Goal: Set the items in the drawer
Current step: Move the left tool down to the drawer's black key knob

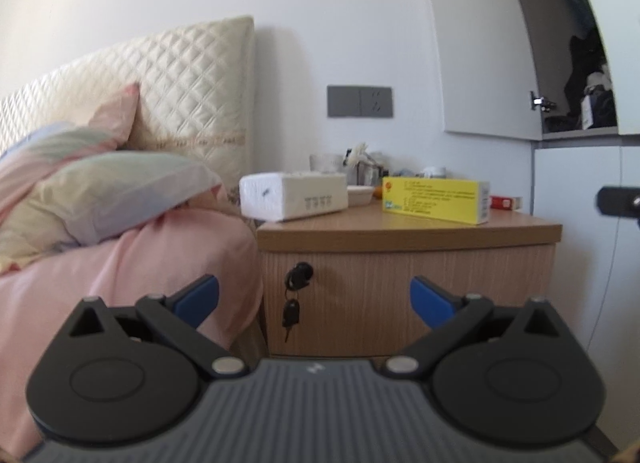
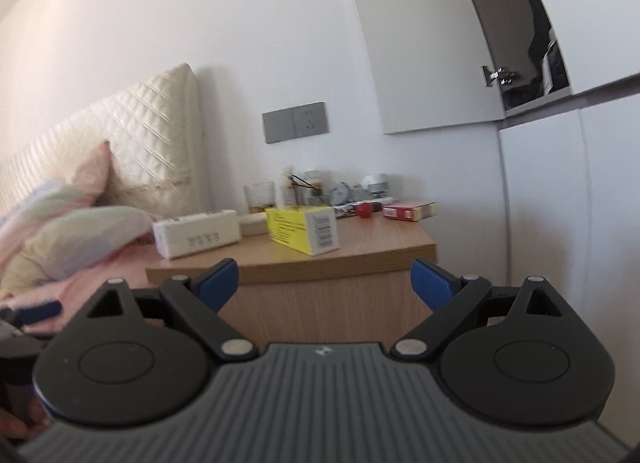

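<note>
Both tools are hanging released and empty: the left gripper point(image 1: 314, 299) is spreading its blue fingers point(image 1: 198, 299) wide in front of the drawer point(image 1: 408, 299), and the right gripper point(image 2: 324, 283) is doing the same, aiming slightly higher at the nightstand point(image 2: 360, 253) edge. Judging from this, the task is sitting at its very start. Straight ahead of the left tool the drawer front is showing shut, with a key point(image 1: 291, 313) dangling from its lock just left of centre, and nothing is being carried yet.

Everything to be stowed is waiting on the wooden top, above and beyond both tools: a yellow box point(image 1: 436, 199) standing near the front edge, a white tissue pack point(image 1: 294, 201) to its left, and a red-and-white packet point(image 2: 408, 210) farther back to the right. Behind them small clutter is crowding the wall, too blurred to sort out beyond a glass point(image 2: 260, 197). What remains, I would guess, is opening the drawer, moving the items in, and closing it.

Left of the tools a bed with pink bedding point(image 1: 132, 263), pillows and a quilted headboard point(image 1: 188, 95) is filling the view; a grey socket panel point(image 1: 360, 101) is sitting on the white wall above the nightstand, and to the upper right a white cupboard door point(image 2: 436, 63) is hanging open.
</note>
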Motion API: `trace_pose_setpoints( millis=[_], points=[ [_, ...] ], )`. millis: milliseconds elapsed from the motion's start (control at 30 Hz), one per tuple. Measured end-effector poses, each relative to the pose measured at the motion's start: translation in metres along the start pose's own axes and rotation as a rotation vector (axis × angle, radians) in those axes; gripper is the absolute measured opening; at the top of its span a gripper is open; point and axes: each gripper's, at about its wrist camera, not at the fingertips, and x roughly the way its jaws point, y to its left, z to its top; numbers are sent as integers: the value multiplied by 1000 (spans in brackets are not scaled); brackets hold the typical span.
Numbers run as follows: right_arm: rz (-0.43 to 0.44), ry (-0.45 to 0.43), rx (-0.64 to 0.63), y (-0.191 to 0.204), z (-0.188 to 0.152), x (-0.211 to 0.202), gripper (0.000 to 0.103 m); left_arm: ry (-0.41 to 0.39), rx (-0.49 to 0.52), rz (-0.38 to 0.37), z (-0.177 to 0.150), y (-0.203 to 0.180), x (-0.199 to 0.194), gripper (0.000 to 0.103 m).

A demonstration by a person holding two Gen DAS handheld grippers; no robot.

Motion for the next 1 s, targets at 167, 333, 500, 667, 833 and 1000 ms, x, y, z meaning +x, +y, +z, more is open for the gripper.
trace_pose_setpoints(
  millis=[167, 333, 500, 667, 833, 1000],
  points=[
    [31, -41, 19, -9, 14, 24, 95, -14, 31, -10, 7, 4, 26, 102],
    [56, -39, -32, -21, 13, 58, 95, 39, 0, -58, 14, 18, 60, 102],
    [90, 51, 20, -59, -3, 93, 95, 66, -50, -85, 16, 39, 97, 102],
    [95, 124, -19, -89, -22, 120, 95, 79, 12, -142, 10, 44, 128, 102],
    [119, 179, -64, -104, -40, 143, 95, 127, 40, -171, -3, 50, 159, 102],
    [125, 179, -92, -105, -48, 158, 95, 157, 114, -235, -16, 45, 170, 102]
  ],
)
